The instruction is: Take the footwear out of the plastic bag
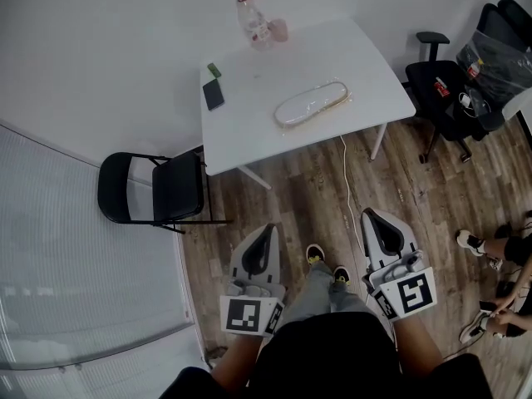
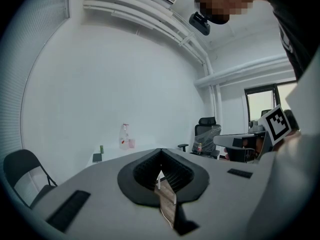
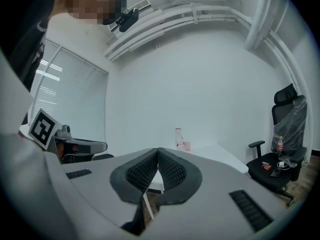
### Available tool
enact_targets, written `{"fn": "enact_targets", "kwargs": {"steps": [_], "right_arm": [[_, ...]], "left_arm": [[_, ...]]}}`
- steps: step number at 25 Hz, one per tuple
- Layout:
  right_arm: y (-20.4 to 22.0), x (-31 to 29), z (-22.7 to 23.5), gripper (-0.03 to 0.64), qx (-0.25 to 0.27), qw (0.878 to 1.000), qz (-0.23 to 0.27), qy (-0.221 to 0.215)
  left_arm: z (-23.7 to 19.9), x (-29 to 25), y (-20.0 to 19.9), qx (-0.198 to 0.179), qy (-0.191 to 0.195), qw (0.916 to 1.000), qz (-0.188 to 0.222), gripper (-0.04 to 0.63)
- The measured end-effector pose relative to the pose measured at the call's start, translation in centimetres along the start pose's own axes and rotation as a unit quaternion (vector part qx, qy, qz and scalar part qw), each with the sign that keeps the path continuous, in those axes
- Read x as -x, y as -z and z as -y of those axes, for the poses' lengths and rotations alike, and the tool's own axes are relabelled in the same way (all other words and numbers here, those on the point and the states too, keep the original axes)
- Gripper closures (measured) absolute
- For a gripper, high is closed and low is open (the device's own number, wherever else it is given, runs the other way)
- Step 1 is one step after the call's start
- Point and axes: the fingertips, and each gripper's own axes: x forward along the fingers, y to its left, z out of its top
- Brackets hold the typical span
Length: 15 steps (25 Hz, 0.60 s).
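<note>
A clear plastic bag [image 1: 312, 103] with a pale shoe inside lies on the white table [image 1: 249, 131], right of its middle. I stand well back from the table on the wooden floor. My left gripper [image 1: 264, 228] is held low in front of me, shut, with nothing between its jaws. Beside it my right gripper [image 1: 371, 215] is also shut and empty. In the left gripper view the jaws [image 2: 160, 151] meet tip to tip, and in the right gripper view the jaws [image 3: 158, 151] do the same. Neither gripper is near the bag.
A clear bottle [image 1: 253, 22] and a pink cup [image 1: 279, 30] stand at the table's far edge; a black phone [image 1: 214, 94] and a small green item [image 1: 214, 71] lie at its left. A black folding chair [image 1: 158, 191] stands left, an office chair [image 1: 465, 90] right. A white cable [image 1: 349, 191] crosses the floor.
</note>
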Motion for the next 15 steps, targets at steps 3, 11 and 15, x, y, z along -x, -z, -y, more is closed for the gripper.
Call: {"fn": "enact_targets", "kwargs": {"steps": [3, 11, 15], "right_arm": [[0.0, -1.7, 0.6, 0.6, -0.001, 1.0, 0.0, 0.007], [-0.6, -8.5, 1.5, 0.6, 0.012, 1.0, -0.002, 0.015], [-0.8, -13.1, 1.6, 0.6, 0.022, 1.0, -0.007, 0.014]], "left_arm": [[-1.1, -1.6, -0.1, 0.001, 0.007, 1.0, 0.001, 0.574], [-5.0, -6.9, -0.3, 0.011, 0.029, 0.9995, 0.009, 0.574], [-8.5, -9.5, -0.4, 0.022, 0.031, 0.9992, 0.012, 0.574]]}}
